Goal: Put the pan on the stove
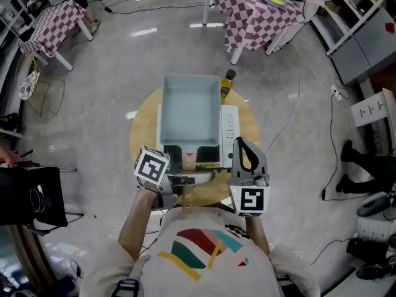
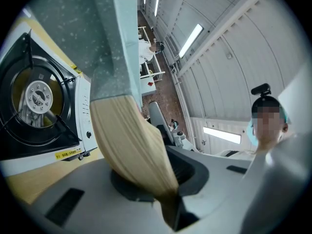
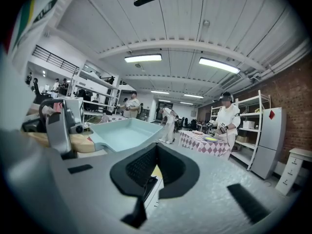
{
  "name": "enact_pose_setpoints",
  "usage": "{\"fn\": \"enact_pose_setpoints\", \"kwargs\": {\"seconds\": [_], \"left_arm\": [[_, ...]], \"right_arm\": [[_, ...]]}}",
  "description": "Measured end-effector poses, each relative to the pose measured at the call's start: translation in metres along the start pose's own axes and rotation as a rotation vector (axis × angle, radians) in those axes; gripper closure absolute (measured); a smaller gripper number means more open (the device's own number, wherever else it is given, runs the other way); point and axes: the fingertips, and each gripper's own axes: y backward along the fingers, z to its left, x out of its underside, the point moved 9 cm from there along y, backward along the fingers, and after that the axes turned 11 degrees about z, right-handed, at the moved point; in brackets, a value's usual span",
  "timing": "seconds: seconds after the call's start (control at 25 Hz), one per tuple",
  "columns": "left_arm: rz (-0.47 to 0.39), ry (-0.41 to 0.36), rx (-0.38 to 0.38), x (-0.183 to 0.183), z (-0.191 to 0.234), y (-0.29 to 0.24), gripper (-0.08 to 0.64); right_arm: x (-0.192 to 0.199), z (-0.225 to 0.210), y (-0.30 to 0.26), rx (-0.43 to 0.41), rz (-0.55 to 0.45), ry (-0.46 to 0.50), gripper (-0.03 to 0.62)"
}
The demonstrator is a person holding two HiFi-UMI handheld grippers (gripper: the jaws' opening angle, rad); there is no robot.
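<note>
Head view: pan [image 1: 190, 113] hangs over the stove [image 1: 230, 127] on the round table [image 1: 142, 132] and hides most of it. Left gripper [image 1: 184, 182] pinches the wooden handle [image 1: 189, 160] at the near edge. Right gripper [image 1: 242, 146] is just right of the stove and carries nothing. A bottle [image 1: 228, 83] stands just beside the pan's far right corner. We'd flag that: a push forward could knock it.

Left gripper view: pads are clamped on the handle, with the pan tilted across the top. The burner [image 2: 36, 96] shows bare below it, so we judge the pan not seated yet. The grip sits far out on a smooth handle, so the pan could droop or twist in the pads, or land off-centre on the grate.

Right gripper view: fingers are pressed together with nothing between them, and the pan is just left of them.

Room: the stove fills much of the table and the rim is near all round. There is open floor beyond, and free space above and to the right.
</note>
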Motion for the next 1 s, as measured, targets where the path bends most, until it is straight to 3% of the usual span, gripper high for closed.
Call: {"fn": "enact_pose_setpoints", "kwargs": {"seconds": [0.12, 0.32, 0.64, 1.0], "left_arm": [[-0.002, 0.037, 0.038, 0.004, 0.012, 0.0, 0.505], [0.0, 0.177, 0.055, 0.019, 0.043, -0.001, 0.502], [0.001, 0.255, 0.042, 0.028, 0.066, -0.002, 0.502], [-0.078, 0.333, 0.134, 0.037, 0.086, -0.004, 0.502]], "right_arm": [[0.001, -0.001, 0.004, 0.005, 0.017, -0.003, 0.594], [0.008, -0.004, 0.008, 0.011, 0.058, -0.011, 0.594], [0.013, -0.002, 0.007, 0.015, 0.078, -0.004, 0.594], [0.014, 0.002, 0.005, 0.008, 0.097, 0.003, 0.594]]}}
